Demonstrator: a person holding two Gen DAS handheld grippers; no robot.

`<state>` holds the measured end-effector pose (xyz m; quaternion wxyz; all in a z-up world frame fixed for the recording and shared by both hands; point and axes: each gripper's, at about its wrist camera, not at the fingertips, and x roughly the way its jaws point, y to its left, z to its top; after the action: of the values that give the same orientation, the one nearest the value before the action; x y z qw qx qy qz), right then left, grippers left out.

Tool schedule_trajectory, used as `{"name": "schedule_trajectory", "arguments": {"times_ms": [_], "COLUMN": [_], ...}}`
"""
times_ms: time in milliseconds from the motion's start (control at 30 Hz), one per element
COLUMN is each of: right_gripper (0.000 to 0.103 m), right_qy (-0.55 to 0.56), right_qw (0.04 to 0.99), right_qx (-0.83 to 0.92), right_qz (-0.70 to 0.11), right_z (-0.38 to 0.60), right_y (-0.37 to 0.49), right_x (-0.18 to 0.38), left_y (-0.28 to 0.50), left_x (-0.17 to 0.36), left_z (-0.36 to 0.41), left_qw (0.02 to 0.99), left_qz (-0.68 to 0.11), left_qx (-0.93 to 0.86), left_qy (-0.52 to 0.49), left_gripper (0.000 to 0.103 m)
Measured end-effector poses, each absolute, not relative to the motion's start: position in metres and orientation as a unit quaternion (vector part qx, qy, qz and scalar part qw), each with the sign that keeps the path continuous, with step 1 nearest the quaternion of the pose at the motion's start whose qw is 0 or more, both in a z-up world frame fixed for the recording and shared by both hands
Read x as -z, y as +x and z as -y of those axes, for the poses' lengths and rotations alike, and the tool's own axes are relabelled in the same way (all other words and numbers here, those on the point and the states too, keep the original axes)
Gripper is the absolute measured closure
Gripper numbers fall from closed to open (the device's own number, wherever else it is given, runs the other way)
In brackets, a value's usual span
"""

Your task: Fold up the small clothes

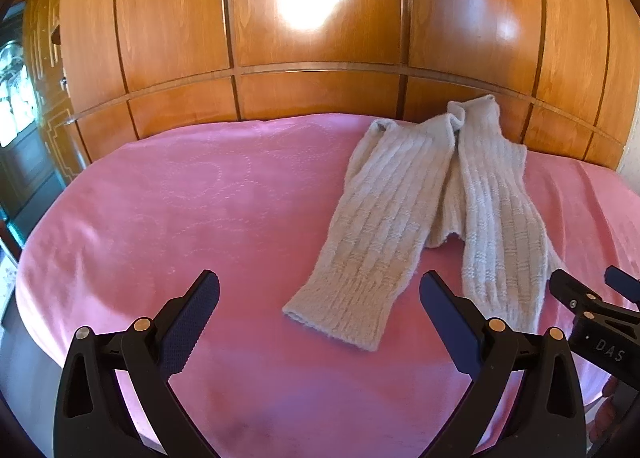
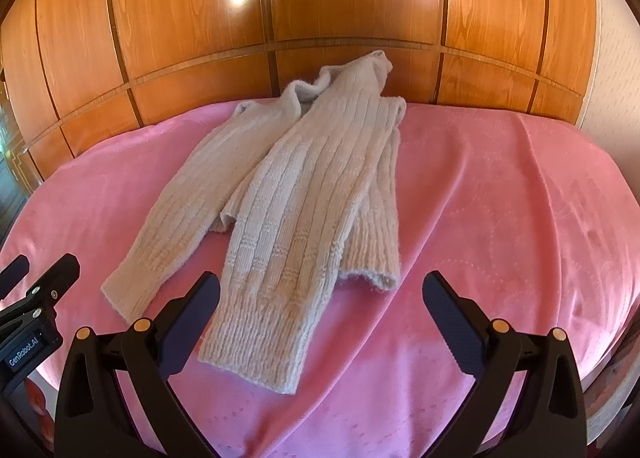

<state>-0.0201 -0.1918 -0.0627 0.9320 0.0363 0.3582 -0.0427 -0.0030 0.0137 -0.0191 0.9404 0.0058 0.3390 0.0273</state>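
a glossy wooden panelled wall (image 1: 312,17) rises behind everything. below it a pink blanket (image 1: 180,197) covers the surface from edge to edge. a grey ribbed knit sweater (image 2: 304,193) lies on the blanket toward its far edge, the collar bunched up against the wall, both sleeves drawn down over the body toward the near edge, cuffs nearest the grippers. the left gripper (image 1: 320,322) hangs over the near part of the blanket, jaws spread wide with nothing between them, just beside one cuff. the right gripper (image 2: 320,322) is likewise released, spread above the other cuff.
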Motion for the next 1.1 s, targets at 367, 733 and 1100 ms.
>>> {"name": "schedule_trajectory", "arguments": {"times_ms": [367, 733, 1100], "right_gripper": [0.002, 0.002, 0.003], "right_qy": [0.042, 0.048, 0.053], "right_qw": [0.926, 0.919, 0.907], "right_qx": [0.016, -0.014, -0.022], "right_qz": [-0.375, -0.392, -0.416], "right_z": [0.187, 0.18, 0.178], "right_y": [-0.018, -0.017, -0.007], "right_x": [0.074, 0.085, 0.102], "left_y": [0.001, 0.001, 0.005], "left_x": [0.025, 0.029, 0.033], "left_z": [-0.018, -0.025, -0.032], "left_qw": [0.937, 0.936, 0.934], "left_qz": [-0.349, -0.35, -0.355], "left_qx": [-0.035, -0.04, -0.046], "left_qy": [0.006, 0.008, 0.012], "left_gripper": [0.004, 0.004, 0.004]}}
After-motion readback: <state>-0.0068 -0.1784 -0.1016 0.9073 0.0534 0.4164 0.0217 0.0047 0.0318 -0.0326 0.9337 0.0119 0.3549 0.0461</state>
